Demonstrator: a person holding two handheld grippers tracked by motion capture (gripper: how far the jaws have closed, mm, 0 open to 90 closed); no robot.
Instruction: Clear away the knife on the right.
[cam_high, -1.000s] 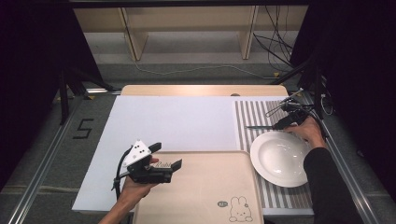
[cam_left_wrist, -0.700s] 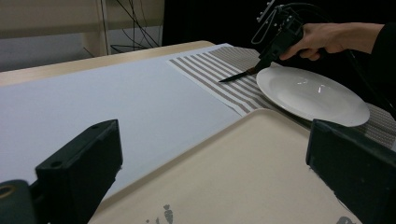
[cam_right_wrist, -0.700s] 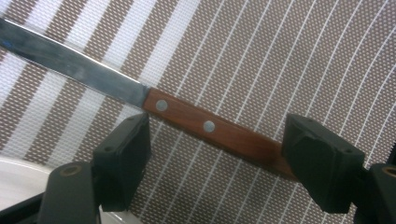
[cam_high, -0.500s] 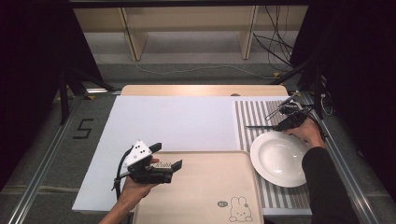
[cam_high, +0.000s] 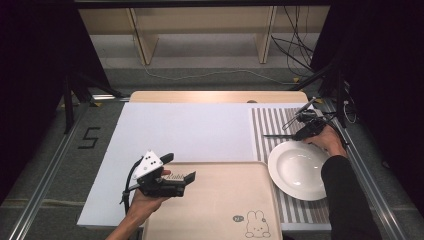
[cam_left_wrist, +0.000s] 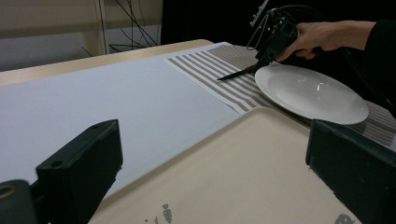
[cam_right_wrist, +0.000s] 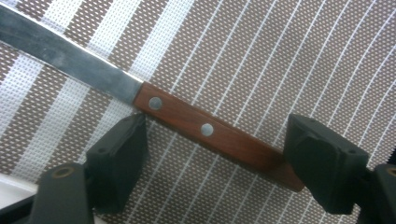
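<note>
A dark numeral "5" (cam_high: 88, 138) is marked on the grey floor, to the left of the left hand-held gripper (cam_high: 176, 169). Small printing on the tray (cam_high: 220, 200) beside a rabbit drawing (cam_high: 256, 224) cannot be read.

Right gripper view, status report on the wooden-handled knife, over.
Right gripper open, fingers straddling the wooden-handled steel knife, flat on the brown striped woven placemat. Left gripper open, idle over the beige tray. Nothing in the way.
</note>
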